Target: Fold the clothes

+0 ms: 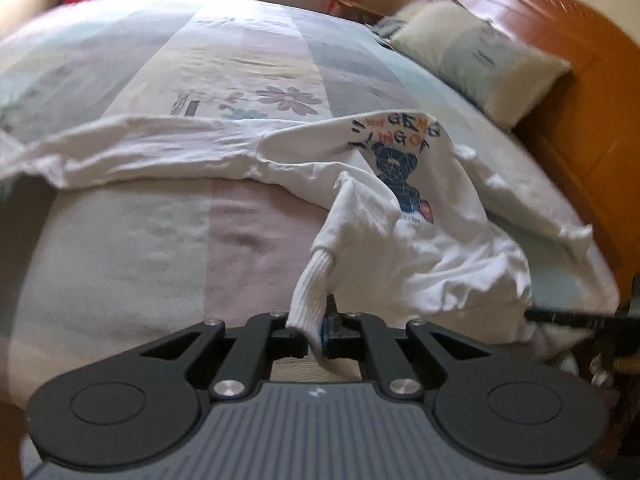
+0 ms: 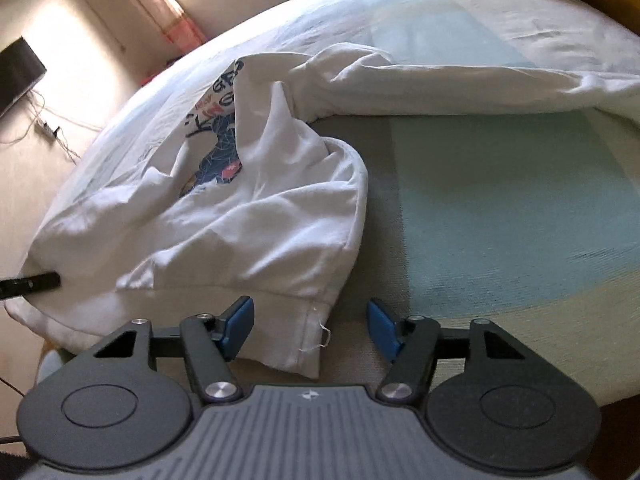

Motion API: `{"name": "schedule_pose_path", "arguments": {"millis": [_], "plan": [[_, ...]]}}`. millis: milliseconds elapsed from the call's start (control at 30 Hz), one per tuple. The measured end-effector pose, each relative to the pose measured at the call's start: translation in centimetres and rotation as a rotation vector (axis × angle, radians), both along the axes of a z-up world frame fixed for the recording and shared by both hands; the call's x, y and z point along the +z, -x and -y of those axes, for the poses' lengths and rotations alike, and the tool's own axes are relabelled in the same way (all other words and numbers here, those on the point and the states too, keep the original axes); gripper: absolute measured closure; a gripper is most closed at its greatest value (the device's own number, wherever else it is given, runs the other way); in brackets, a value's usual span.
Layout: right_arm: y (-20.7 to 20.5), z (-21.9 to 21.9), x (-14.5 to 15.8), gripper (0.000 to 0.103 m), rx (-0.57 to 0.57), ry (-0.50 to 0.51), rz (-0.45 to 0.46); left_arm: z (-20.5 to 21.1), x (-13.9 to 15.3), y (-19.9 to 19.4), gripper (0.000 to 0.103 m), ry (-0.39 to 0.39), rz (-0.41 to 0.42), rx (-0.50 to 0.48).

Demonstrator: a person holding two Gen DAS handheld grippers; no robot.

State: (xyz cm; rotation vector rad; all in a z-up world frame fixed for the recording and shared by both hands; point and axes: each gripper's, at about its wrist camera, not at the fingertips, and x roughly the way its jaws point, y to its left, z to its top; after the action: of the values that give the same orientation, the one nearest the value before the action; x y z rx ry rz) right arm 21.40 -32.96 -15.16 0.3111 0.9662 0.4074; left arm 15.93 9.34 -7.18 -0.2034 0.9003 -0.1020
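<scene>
Covering the bed (image 1: 132,240) is a pastel patchwork sheet, with a pillow (image 1: 480,60) against an orange wooden headboard (image 1: 592,92). White printed sweatshirt (image 1: 400,184) lies crumpled, long axis across the bed. Left hand-held gripper (image 1: 320,332) pinches its ribbed cuff (image 1: 310,296); right hand-held gripper (image 2: 310,330) gapes wide around the hem (image 2: 296,336)

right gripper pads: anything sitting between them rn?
Yes. In the right wrist view, the white sweatshirt hem corner lies between the open right gripper pads, ungripped; bedspread shows beside it.
</scene>
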Motion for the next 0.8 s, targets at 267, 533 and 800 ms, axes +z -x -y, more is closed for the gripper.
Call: {"name": "schedule_pose_path", "arguments": {"millis": [267,533,800], "plan": [[0.8,0.1,-0.2,0.094,0.005,-0.025,-0.016,2.0,-0.5,0.4,0.099,-0.159,-0.041,-0.077],[1.9,2.2,3.9,0.093,0.037,0.113,0.06,2.1,-1.1,1.3,0.091,-0.141,-0.13,-0.138],[2.6,2.9,4.2,0.057,-0.012,0.227,0.065,0.2,1.4,0.6,0.065,-0.156,-0.068,-0.099]]}}
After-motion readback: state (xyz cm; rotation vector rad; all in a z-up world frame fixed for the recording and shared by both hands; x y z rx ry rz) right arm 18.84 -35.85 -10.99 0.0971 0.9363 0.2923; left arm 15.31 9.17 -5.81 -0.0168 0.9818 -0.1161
